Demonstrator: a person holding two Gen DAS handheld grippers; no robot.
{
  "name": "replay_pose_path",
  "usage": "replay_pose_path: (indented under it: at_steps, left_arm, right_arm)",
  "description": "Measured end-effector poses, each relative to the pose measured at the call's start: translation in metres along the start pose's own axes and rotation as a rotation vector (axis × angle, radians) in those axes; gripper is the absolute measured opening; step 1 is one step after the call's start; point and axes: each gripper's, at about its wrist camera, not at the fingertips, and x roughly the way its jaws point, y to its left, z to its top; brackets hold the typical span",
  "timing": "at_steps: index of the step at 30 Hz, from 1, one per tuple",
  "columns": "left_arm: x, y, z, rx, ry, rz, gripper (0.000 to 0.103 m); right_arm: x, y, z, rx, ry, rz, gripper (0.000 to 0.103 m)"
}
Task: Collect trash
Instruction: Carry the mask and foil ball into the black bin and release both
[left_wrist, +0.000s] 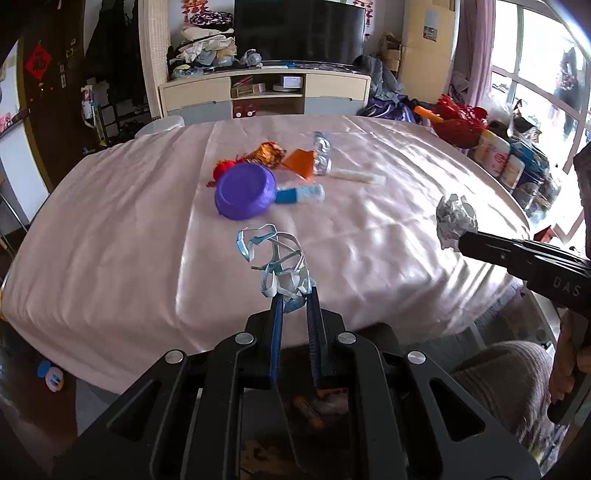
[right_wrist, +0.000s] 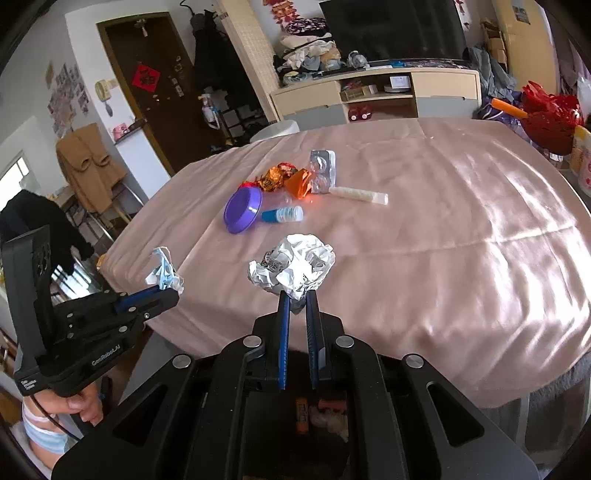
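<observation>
Left gripper (left_wrist: 293, 295) clamps a crumpled face mask (left_wrist: 277, 258), right gripper (right_wrist: 297, 299) clamps a foil ball (right_wrist: 295, 267), both above the table's (left_wrist: 110, 240) near edge; keep grips firm until over the bin.

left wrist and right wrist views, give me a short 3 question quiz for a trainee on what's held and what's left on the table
1. True or false: both grippers are empty.
2. Which gripper holds the foil ball? A) left B) right
3. Fill in: the blue tube lies right beside the purple ____.

Key:
1. False. The left gripper is shut on a face mask, the right gripper on the foil ball.
2. B
3. bowl, on the table with wrappers and a blister pack.
</observation>
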Motion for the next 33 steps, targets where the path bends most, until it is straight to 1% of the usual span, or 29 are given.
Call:
replay_pose_path:
  at_steps: [7, 10, 14, 22, 28, 33]
  left_arm:
    - [-0.016, -0.013, -0.038, -0.019, 0.014, -0.022, 0.012]
    - [-0.014, -0.014, -0.053, -0.030, 0.033, -0.043, 0.012]
    - [-0.005, -0.016, -0.073, -0.038, 0.073, -0.067, 0.012]
    - [0.023, -0.036, -0.111, -0.052, 0.162, -0.123, 0.012]
    - [0.047, -0.047, -0.136, -0.050, 0.238, -0.151, 0.012]
    - [0.055, -0.046, -0.142, -0.060, 0.258, -0.153, 0.012]
  right_arm:
    - [-0.008, -0.007, -0.027, 0.009, 0.024, -0.019, 0.010]
    - [-0.006, -0.011, -0.040, 0.019, 0.047, -0.025, 0.010]
    - [0.001, -0.014, -0.060, 0.037, 0.076, -0.034, 0.010]
    - [0.024, -0.023, -0.105, 0.099, 0.157, -0.035, 0.010]
    - [0.040, -0.018, -0.121, 0.076, 0.223, -0.061, 0.010]
    - [0.052, -0.015, -0.123, 0.065, 0.260, -0.067, 0.010]
